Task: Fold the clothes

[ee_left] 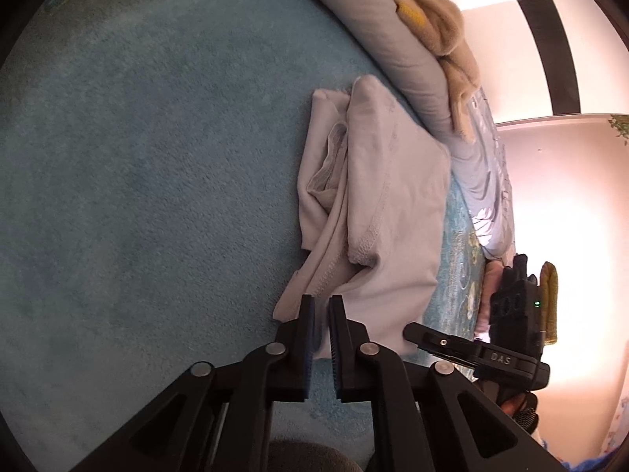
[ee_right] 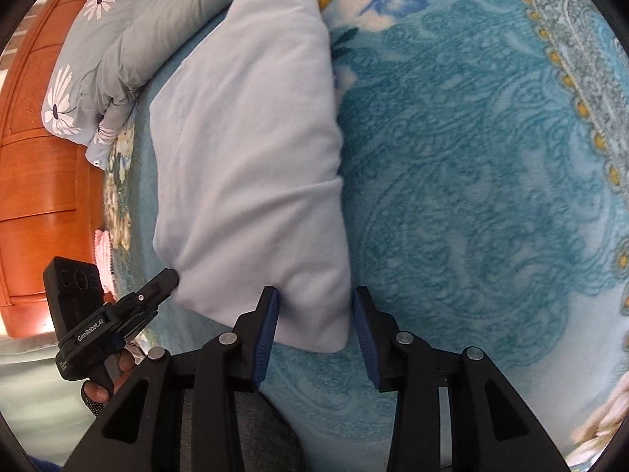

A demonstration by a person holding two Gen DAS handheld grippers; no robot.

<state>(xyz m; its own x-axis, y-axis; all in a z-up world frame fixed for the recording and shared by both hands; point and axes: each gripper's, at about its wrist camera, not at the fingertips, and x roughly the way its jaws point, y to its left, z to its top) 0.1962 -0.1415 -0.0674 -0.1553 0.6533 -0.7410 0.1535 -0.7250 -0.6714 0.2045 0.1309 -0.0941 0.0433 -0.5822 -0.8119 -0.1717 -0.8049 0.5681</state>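
A teal patterned blanket (ee_right: 471,157) is covering the bed and filling most of both views; in the left wrist view (ee_left: 137,157) it is spreading from 12 o'clock round to 7 o'clock. A grey quilt with white daisies (ee_right: 118,39) is lying bunched at 10 o'clock in the right wrist view, and in the left wrist view (ee_left: 401,39) it is running along 1 o'clock with a tan fuzzy cloth (ee_left: 444,27) sitting on top of it. An orange wooden cabinet (ee_right: 35,196) is standing at 9 o'clock beyond the bed.

The pale folded garment (ee_right: 251,157) is resting flat on the blanket, reaching from 12 o'clock down to centre in the right wrist view. In the left wrist view (ee_left: 385,196) it is lying just right of centre, its stitched hems and folded layers showing along its left side.

The right gripper (ee_right: 314,314) is hovering at 6 o'clock with its jaws standing apart, straddling the near corner of the garment; whether the blue pads are touching the cloth is unclear. It is also appearing at 4 o'clock in the left wrist view (ee_left: 416,334).

The left gripper (ee_left: 320,306) is sitting at 6 o'clock with its jaws nearly together, only a thin gap between them, at the garment's near edge; whether cloth is pinched there I cannot tell. It is showing at 8 o'clock in the right wrist view (ee_right: 171,275), its tip touching the garment's corner.
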